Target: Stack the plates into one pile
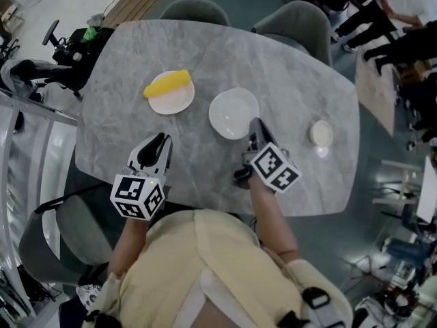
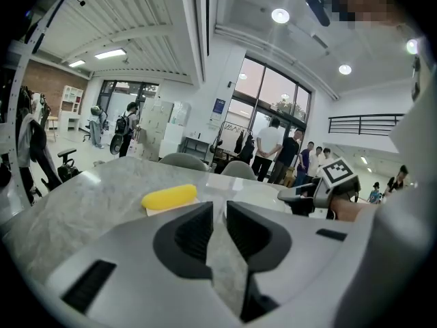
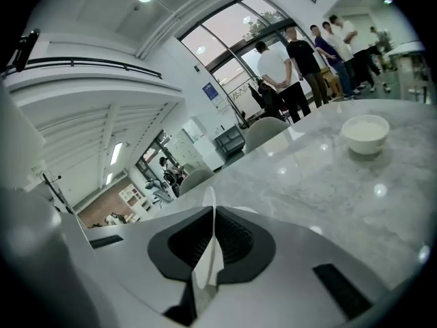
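On the grey marble table, a white plate lies near the middle. My right gripper is shut on its near right rim. That rim shows as a thin white edge pinched between the jaws in the right gripper view. To the left sits a second white plate with a yellow banana-shaped object on it, also seen ahead in the left gripper view. My left gripper hovers near the table's front edge, short of that plate, open with nothing between its jaws.
A small white bowl stands at the right of the table, also visible ahead of the right gripper. Grey chairs stand at the far side. Several people stand beyond the table by the windows.
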A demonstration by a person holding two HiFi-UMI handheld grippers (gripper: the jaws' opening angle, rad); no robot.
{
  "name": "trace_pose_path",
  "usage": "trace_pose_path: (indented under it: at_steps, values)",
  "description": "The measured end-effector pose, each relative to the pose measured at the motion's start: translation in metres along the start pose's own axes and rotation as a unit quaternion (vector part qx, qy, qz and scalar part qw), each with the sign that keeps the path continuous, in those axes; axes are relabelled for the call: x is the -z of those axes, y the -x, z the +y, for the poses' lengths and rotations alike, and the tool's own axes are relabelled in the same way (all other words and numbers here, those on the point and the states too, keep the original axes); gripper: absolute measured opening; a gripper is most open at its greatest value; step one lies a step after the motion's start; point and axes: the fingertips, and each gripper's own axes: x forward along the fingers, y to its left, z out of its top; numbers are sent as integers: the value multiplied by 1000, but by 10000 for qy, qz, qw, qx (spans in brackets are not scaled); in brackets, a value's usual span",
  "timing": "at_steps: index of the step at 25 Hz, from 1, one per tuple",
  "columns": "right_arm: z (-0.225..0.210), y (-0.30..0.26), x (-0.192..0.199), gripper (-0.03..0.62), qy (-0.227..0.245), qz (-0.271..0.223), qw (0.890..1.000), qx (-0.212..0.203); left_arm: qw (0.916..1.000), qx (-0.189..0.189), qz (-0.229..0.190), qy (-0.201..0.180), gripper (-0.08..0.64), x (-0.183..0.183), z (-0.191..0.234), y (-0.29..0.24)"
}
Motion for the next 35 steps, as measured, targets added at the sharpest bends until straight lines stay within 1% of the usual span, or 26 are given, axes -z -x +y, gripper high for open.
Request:
trace_pose_path:
  at_steps: [4,10,12,15,19,24,26,27,29,31,33,35]
  values:
    - [-22,-2,10,14,-189,-20,9992,344,10000,33,32,-9,57,2,0,-2]
    - [-50,-9,36,17,-129,138,9966,806,9999,128,58,-48,57,3,-6,-5]
    - [-53,-13,43,20,8,206,9958,888,9998,152,64,-62,57,3,-7,-6]
    - [-56,-17,44,25,175,161,9945,1018,9998,155,73,-71,57,3,-6,-6]
    - [-66,-22,43,26,83,202,9929,1170,9998,142,84,-73,57,3,-5,-4]
    - [-73,-28,45,29,149,310,9915,1257,9998,128,127,-77,57,6,-3,-2]
    - [-76,-30,47,32,290,407,9898,1336,9998,136,134,-84,57,7,-2,-1]
    - [-77,-31,47,34,436,438,9885,1383,9998,142,135,-87,57,7,-2,-1]
    - [-77,-31,44,42,853,419,9847,1462,9998,156,130,-92,57,8,-2,-1]
    - [-73,-30,39,81,1245,347,9803,1496,9997,176,124,-104,57,7,-2,-2]
    - [-69,-27,32,87,1454,238,9782,1467,9996,204,120,-123,57,6,-3,-3]
    - [-61,-23,27,87,1551,130,9789,1325,9996,234,114,-140,57,5,-4,-5]
